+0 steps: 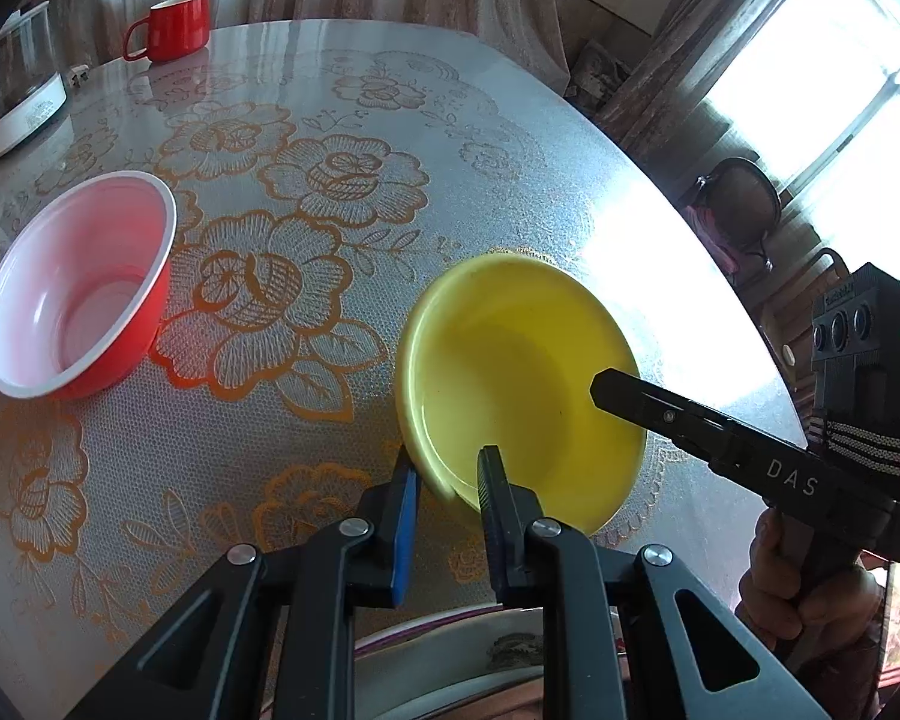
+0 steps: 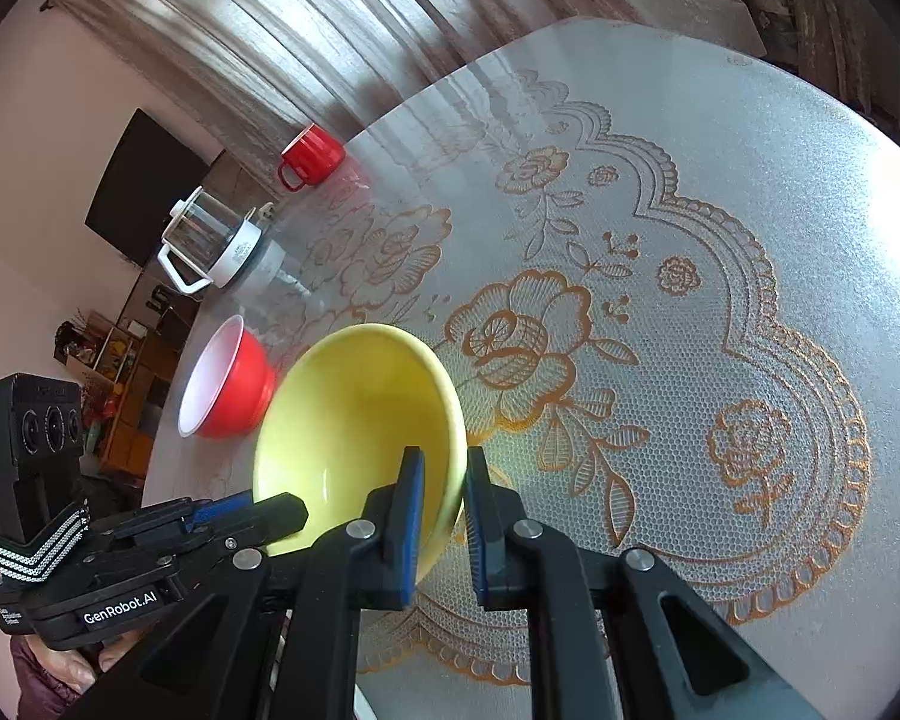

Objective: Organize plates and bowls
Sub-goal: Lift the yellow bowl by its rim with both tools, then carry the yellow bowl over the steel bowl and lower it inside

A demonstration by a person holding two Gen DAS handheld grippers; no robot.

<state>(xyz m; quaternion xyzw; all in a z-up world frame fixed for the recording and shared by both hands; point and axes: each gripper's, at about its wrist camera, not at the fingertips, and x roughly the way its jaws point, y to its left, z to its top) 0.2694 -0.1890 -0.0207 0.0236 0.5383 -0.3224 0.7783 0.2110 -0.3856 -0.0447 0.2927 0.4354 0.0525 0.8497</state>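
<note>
Closest in, your left gripper (image 1: 447,474) has the near rim of the yellow bowl (image 1: 528,360) sitting between its two fingers, one outside the wall and one inside, jaws drawn narrow around it; whether the pads are actually pressing I can't tell from here. Your right gripper (image 2: 441,468) is doing the same on the opposite rim, one finger in the bowl, one outside, also narrow, and contact there looks likely but isn't certain either. So the bowl lies straight ahead of both sets of jaws, pinched from two sides, and in the right wrist view it looks tipped, mouth turned toward the left. A white patterned plate (image 1: 480,648) peeks out below your left gripper, right at the near edge. Beyond, off to the left, the red bowl (image 1: 78,288) with the white inside sits well apart on the lace-patterned table (image 1: 306,420), and your left hand is the nearer one to it. My guess is yellow goes into red. Farther back stand the glass kettle (image 2: 210,240) and the red mug (image 1: 174,27).
</note>
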